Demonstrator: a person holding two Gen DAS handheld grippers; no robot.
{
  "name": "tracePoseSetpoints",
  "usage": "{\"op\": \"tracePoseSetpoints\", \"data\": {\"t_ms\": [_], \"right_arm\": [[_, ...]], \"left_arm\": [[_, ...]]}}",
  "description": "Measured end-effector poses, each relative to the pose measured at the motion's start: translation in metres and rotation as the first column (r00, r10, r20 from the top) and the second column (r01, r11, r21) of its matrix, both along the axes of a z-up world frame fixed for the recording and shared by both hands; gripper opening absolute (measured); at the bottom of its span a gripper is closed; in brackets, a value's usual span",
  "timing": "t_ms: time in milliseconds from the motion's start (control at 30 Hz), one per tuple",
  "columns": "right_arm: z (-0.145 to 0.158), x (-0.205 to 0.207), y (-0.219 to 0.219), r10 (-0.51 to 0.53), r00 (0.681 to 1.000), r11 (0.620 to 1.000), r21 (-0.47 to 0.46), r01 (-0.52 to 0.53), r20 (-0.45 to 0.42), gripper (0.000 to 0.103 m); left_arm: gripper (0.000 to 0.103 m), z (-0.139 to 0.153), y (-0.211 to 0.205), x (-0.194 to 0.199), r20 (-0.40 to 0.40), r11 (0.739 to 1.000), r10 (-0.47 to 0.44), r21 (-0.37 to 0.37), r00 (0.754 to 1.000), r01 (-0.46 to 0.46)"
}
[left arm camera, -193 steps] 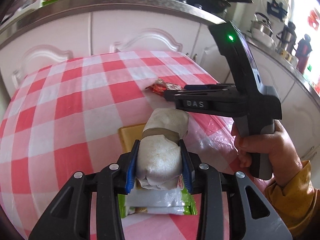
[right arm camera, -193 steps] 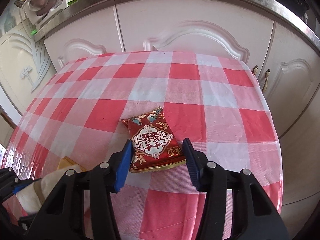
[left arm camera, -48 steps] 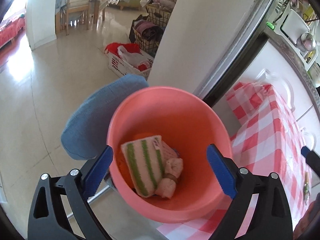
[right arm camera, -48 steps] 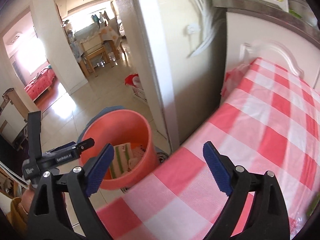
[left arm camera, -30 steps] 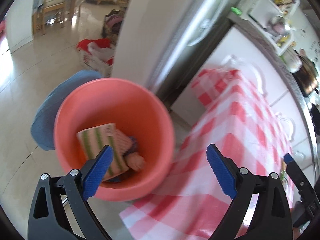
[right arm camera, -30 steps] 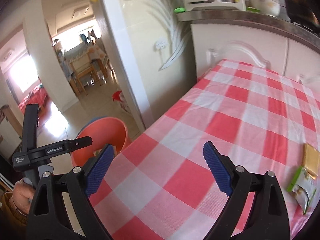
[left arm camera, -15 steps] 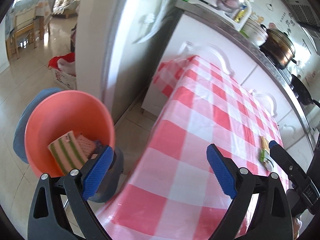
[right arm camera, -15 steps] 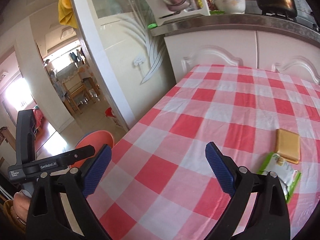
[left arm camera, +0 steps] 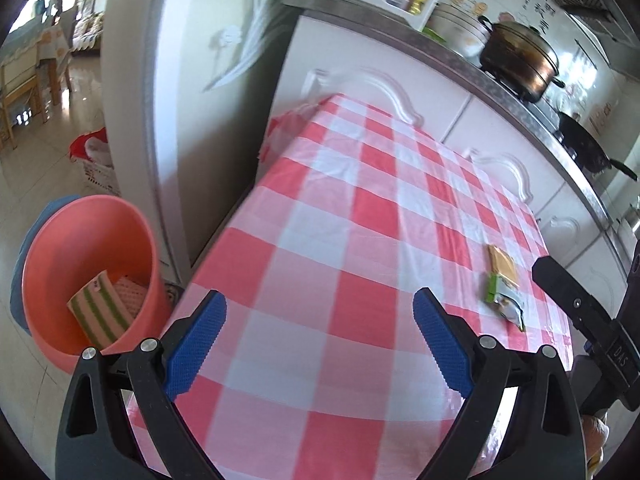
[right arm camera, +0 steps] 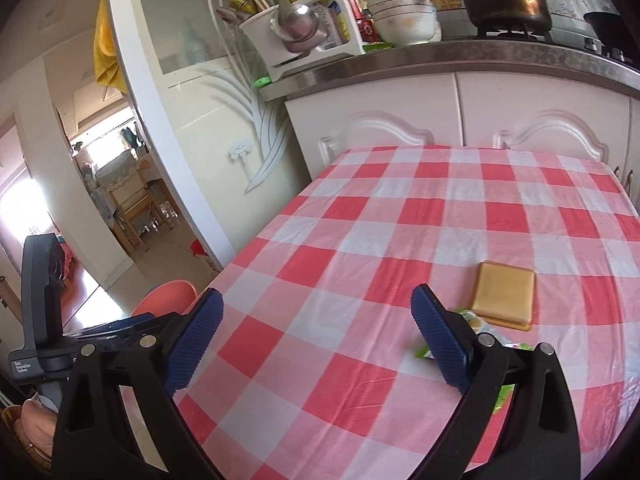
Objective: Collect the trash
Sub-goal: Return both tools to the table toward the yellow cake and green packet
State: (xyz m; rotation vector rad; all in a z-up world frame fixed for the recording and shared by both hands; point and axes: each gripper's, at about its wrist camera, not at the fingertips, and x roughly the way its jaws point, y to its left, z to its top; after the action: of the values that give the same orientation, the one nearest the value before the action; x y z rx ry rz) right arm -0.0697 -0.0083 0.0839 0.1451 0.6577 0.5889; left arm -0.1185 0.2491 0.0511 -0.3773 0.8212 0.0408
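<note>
Two pieces of trash remaining on desk [right arm camera: 360, 240]: tan flat packet [right arm camera: 503, 295] and green-edged wrapper [left arm camera: 505, 302], touching, toward far right of checked cloth. Left claw [left arm camera: 320, 340] spread wide, empty, over near desk edge. Right claw [right arm camera: 316, 338] likewise wide and empty, one finger partly hiding wrapper. Pink bucket [left arm camera: 52, 248] on floor beside desk, already containing striped pack [left arm camera: 98, 308] and other litter. Tan packet judged stiff and light; best gripped across short edges. Wrapper judged thin, crinkly, possibly slippery; contents unclear from blurred view. Pinch at crimped end advised. Risk noted: wrapper sliding on cloth under closing fingers.
</note>
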Motion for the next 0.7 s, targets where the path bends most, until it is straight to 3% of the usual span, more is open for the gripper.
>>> {"op": "tracePoseSetpoints", "data": {"t_ms": [700], "right_arm": [[0.004, 0.012, -0.098, -0.146, 0.989, 0.986, 0.078, 0.148, -0.03, 0.095]], "left_arm": [[0.094, 0.018, -0.095, 0.025, 0.003, 0.983, -0.171, 0.069, 0.985, 0.17]]}}
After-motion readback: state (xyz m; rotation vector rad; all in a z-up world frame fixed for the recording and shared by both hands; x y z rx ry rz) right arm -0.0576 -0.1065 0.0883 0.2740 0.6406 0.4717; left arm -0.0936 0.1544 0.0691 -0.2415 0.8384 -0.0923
